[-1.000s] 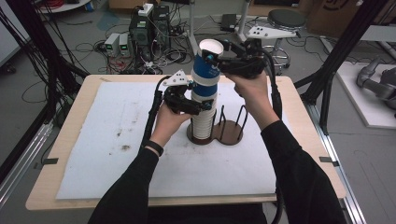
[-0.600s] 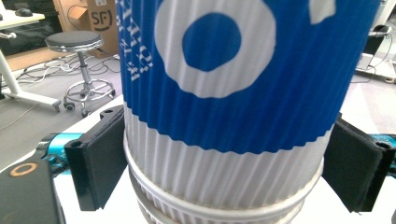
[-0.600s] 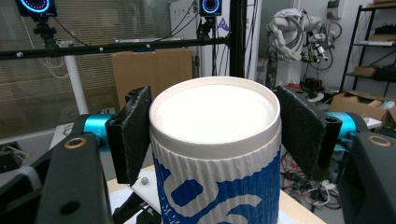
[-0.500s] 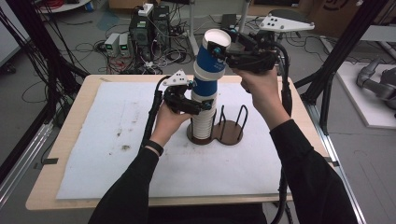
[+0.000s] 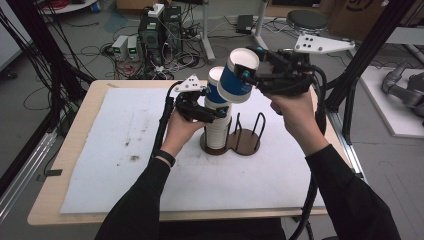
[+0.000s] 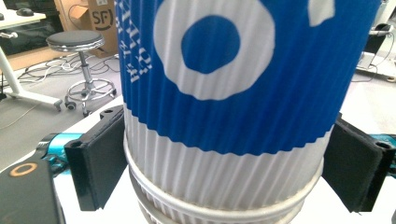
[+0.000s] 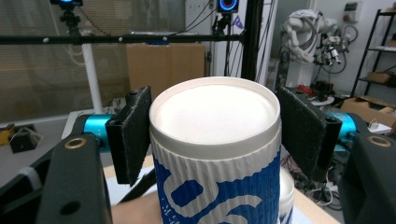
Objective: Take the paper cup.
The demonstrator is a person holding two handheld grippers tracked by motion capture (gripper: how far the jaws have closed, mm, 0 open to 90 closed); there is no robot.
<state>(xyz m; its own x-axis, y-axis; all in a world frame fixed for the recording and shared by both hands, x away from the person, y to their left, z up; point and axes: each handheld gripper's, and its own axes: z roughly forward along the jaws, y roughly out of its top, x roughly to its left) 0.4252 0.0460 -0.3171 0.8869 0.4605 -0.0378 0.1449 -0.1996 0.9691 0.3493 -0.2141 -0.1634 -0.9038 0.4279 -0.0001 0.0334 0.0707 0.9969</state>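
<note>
Blue-and-white ribbed paper cup (image 5: 239, 77) (upside down) clamped in right gripper (image 5: 250, 76); left gripper (image 5: 218, 111) clasping cup stack (image 5: 218, 120).

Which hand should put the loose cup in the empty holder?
Right, probably. The right gripper already grips the lifted cup above the empty holder, while the left gripper steadies the stack.

Black sleeves (image 5: 135, 200) are covering both forearms, and a dark band (image 5: 164, 157) is circling the left wrist. Both grippers (image 5: 212, 111) (image 5: 250, 75) are showing black bodies, blue barrels beside the pads (image 7: 128, 135), round screw holes, grey three-cornered plates (image 5: 320, 44) and trailing black cables (image 5: 163, 120), possibly sheathed.
</note>
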